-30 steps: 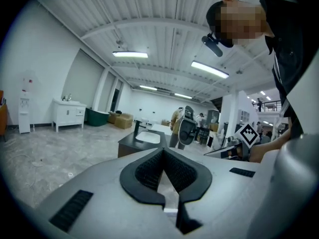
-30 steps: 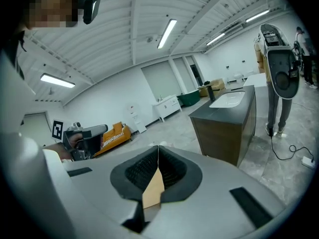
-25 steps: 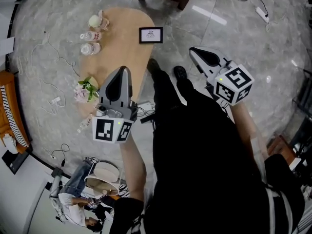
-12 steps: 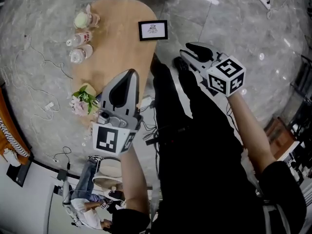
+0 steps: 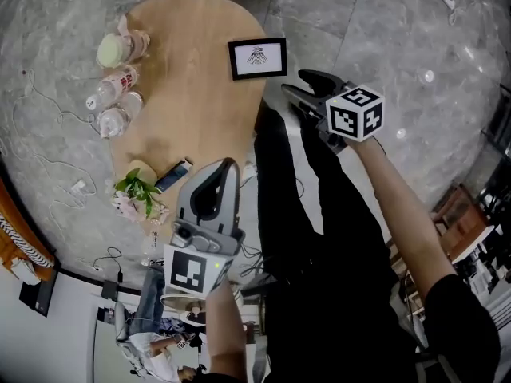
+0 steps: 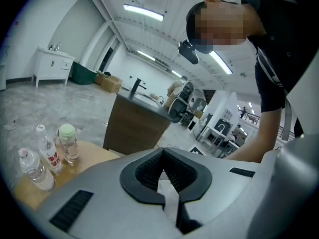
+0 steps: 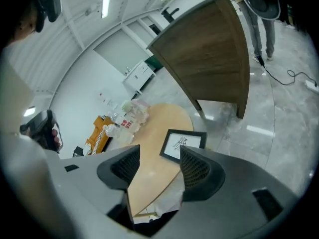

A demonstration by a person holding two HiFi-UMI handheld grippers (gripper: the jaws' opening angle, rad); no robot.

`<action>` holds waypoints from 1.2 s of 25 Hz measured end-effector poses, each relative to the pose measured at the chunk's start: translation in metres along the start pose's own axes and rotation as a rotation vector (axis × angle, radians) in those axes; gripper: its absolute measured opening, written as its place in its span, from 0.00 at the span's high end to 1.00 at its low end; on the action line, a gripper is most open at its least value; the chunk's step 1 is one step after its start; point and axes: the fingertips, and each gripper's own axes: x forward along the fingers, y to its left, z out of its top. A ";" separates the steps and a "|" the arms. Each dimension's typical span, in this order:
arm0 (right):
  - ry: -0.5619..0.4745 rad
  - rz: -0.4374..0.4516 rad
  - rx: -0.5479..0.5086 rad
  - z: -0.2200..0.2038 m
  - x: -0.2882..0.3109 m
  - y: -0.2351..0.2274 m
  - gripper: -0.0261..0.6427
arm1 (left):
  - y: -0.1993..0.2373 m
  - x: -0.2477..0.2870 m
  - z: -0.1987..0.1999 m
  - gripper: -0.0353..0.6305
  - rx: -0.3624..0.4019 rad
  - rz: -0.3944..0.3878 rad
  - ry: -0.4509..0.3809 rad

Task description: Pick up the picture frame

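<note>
The picture frame [image 5: 257, 58] is found at the far end of the wooden surface [image 5: 200, 102], close against its right edge and well apart from the bottles [image 5: 109, 88] grouped along the left edge. It appears to be laid face up, though a slight backward lean cannot be ruled out. Its long axis is set roughly across the surface's far end, with one short side reaching toward the right edge.

The right gripper [image 5: 297, 84] is held off that right edge and aimed down at the frame. Its jaws are opening, and nothing is touched by them: the frame is only seen in the distance through the gap. This is judged to be preparation for a grasp across the frame's near border. The left gripper [image 5: 225, 170] is kept at the near edge with its jaws together and nothing between them, apparently in reserve.
</note>
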 end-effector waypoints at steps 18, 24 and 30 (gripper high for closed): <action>-0.056 0.105 0.407 -0.062 0.101 -0.111 0.60 | 0.028 0.029 -0.112 0.93 -0.143 -0.010 0.192; -0.085 0.193 0.517 -0.062 0.111 -0.107 0.61 | 0.028 0.030 -0.118 0.93 -0.147 -0.014 0.208; -0.068 0.115 0.569 -0.068 0.107 -0.115 0.79 | 0.029 0.032 -0.112 0.93 -0.140 -0.016 0.203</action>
